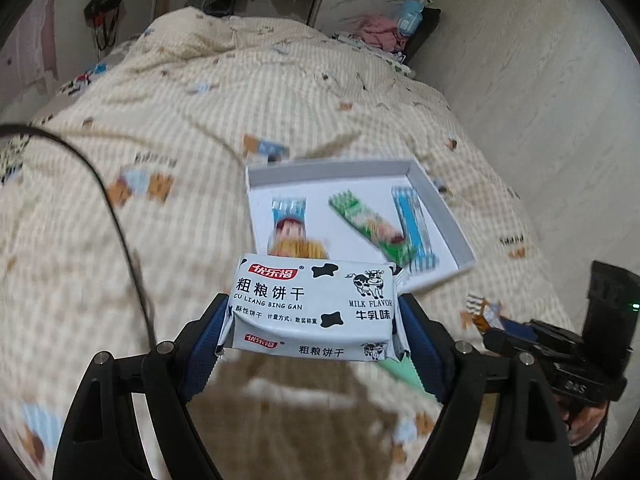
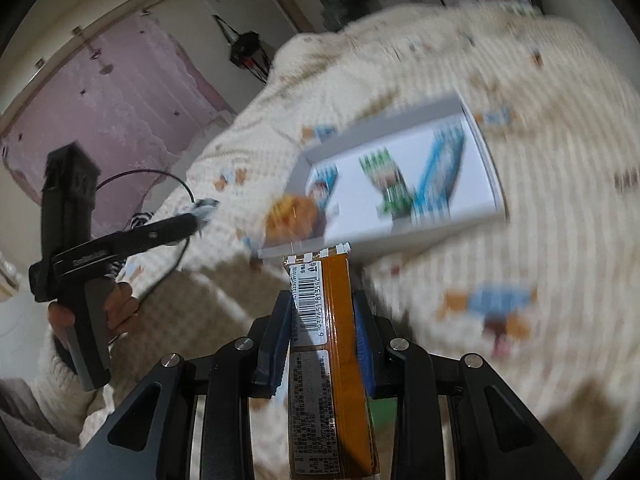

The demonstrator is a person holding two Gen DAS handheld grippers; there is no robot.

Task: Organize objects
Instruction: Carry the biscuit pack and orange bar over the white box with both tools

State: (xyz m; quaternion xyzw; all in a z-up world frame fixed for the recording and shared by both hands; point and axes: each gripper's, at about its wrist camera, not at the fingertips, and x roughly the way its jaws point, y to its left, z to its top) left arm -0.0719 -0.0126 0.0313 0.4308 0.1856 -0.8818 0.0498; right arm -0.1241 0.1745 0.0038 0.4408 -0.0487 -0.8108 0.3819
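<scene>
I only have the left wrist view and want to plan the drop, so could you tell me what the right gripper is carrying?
Observer: The right gripper is shut on an orange snack bar, held lengthwise between the pads with its barcode side up.
Operator: Thank you. Is that bar over the white box yet?
Observer: Its far end reaches only the near wall of the white box, at the corner where a round golden pastry lies.
Operator: And can you see the hand on my left gripper?
Observer: Yes, a hand in a cream knitted sleeve grips its handle.
</scene>
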